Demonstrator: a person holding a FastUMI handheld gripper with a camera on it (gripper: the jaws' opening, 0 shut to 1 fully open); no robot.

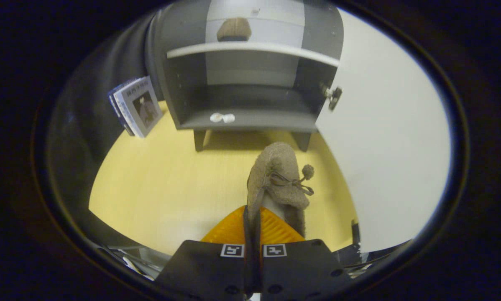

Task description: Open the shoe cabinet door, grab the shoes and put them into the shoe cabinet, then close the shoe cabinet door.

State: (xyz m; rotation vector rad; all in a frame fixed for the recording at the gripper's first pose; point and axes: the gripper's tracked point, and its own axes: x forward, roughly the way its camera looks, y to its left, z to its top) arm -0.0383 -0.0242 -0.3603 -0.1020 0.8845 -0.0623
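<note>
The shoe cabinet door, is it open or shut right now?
Open. The door is swung wide to the side of the shoe cabinet, baring both shelves. The gripper is shut on a brown shoe.

The gripper view is riding on the gripper [252, 230] and looking forward along its two fingers, which are pressing together on the heel edge of a shoe [277, 179]. The camera is sitting low and angling slightly downward over the tabletop [158, 184] ahead of the jaws. It is facing the open shoe cabinet [250, 121], standing beyond the fingers at moderate range, with its door [384, 138] swung open on the jaws' right.
</note>
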